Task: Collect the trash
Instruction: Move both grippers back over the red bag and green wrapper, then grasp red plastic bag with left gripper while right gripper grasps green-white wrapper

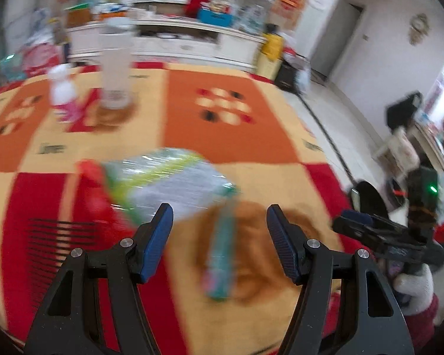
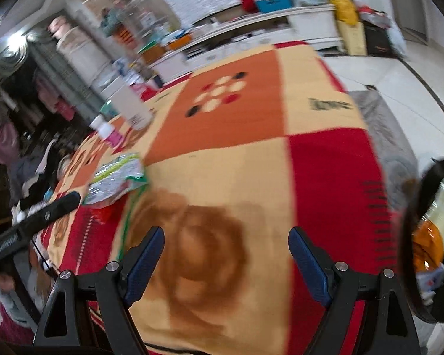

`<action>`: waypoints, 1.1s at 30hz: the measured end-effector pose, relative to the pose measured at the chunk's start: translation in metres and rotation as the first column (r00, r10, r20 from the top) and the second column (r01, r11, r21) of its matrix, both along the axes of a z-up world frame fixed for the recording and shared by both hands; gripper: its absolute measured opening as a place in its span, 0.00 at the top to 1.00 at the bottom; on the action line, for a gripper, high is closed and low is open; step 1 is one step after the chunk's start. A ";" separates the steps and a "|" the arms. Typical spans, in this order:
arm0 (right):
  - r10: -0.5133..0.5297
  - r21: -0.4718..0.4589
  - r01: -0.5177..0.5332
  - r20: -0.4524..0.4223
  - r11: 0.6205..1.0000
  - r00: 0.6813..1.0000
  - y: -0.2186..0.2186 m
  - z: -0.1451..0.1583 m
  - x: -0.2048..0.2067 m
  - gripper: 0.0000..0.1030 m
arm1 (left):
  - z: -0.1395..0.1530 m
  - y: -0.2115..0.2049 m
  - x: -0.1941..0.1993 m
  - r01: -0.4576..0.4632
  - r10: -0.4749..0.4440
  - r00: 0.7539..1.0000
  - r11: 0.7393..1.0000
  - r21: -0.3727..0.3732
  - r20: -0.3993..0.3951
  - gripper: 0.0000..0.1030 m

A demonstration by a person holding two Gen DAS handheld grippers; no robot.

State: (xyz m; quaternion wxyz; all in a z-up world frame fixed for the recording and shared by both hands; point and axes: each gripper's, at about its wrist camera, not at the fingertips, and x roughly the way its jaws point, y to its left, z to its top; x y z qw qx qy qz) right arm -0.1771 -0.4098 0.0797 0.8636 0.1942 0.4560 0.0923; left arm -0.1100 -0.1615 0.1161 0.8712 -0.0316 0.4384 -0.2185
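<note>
Crinkly plastic wrapper (image 1: 168, 180) is lying on the blanket-covered worktop (image 1: 222, 109), a teal stick-like packet (image 1: 222, 254) just near of it; both looking light, soft, slippery, so pinching a raised edge. Left hand-held gripper (image 1: 219, 227) and right hand-held gripper (image 2: 226, 251) are hanging released, empty

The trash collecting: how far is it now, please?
Nothing looks collected yet. Both grippers are open and empty: the left gripper hovers over a teal wrapper, the right gripper over bare blanket. Left to do: that wrapper and the crinkled green-and-silver packet. A black bin waits beside the right gripper.
</note>
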 end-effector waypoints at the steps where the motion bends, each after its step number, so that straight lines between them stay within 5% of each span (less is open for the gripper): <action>1: 0.014 0.002 -0.014 0.001 1.000 1.000 0.007 0.001 0.004 0.19 | -0.001 0.013 0.007 -0.036 0.036 0.999 0.999 0.006 -0.001 0.37; 7: 0.060 -0.002 -0.060 0.009 0.998 0.998 0.035 0.007 0.019 0.19 | -0.016 0.061 0.067 -0.187 0.187 0.982 0.982 0.013 -0.041 0.37; 13: 0.056 -0.022 -0.056 0.008 0.998 0.998 0.037 0.012 0.021 0.19 | -0.041 0.039 0.107 -0.134 0.145 0.979 0.987 0.084 -0.140 0.37; 19: 0.008 -0.033 -0.009 -0.004 0.999 1.000 0.019 0.009 0.020 0.19 | -0.043 0.004 0.065 0.046 -0.043 0.977 0.999 0.010 -0.211 0.37; 25: -0.039 -0.016 0.038 -0.008 0.999 0.999 0.006 0.011 0.018 0.19 | -0.033 -0.021 0.010 0.210 -0.225 0.949 0.974 -0.088 -0.220 0.37; 28: -0.026 0.002 0.026 -0.006 1.000 1.000 0.012 0.013 0.018 0.18 | -0.024 -0.011 -0.001 0.213 -0.230 0.951 0.971 -0.105 -0.205 0.37; 33: 0.015 0.020 -0.014 -0.012 1.000 1.000 0.031 0.007 0.025 0.11 | -0.009 0.036 -0.008 0.103 -0.109 0.988 0.993 -0.060 -0.112 0.37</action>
